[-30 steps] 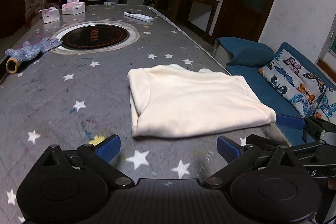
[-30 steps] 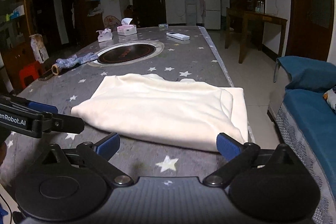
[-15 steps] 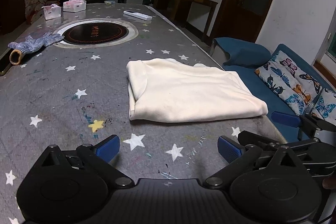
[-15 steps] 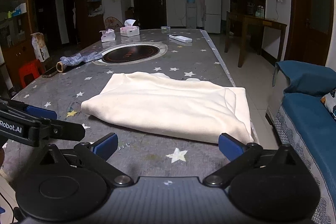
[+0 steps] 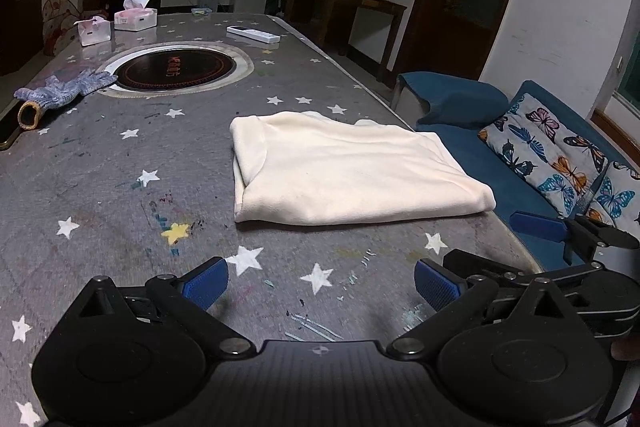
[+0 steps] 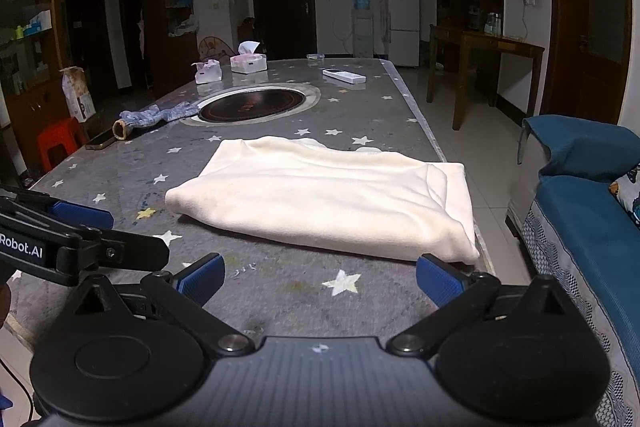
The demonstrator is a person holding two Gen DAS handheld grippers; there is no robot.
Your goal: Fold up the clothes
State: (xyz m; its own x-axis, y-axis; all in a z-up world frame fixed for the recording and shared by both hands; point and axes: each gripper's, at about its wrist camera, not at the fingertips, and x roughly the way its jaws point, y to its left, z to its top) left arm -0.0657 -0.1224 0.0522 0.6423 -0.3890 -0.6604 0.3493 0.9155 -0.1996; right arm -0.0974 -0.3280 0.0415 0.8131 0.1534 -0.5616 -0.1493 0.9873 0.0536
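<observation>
A cream garment (image 5: 344, 171) lies folded into a flat rectangle on the grey star-patterned table (image 5: 120, 167), near its right edge; it also shows in the right wrist view (image 6: 332, 195). My left gripper (image 5: 320, 285) is open and empty, hovering above the table short of the garment's near edge. My right gripper (image 6: 320, 277) is open and empty, also short of the garment, near its right corner. Each gripper shows in the other's view: the right one at the right edge (image 5: 560, 231), the left one at the left edge (image 6: 80, 231).
A round black hotplate (image 5: 176, 69) is set in the table beyond the garment. A grey glove (image 5: 64, 91), two tissue boxes (image 5: 134, 17) and a white remote (image 5: 253, 34) lie farther back. A blue sofa (image 5: 500, 147) with butterfly cushions stands right of the table.
Both grippers have drawn back from the folded garment toward the near table edge and risen slightly. The garment has not moved. Both stay open.
</observation>
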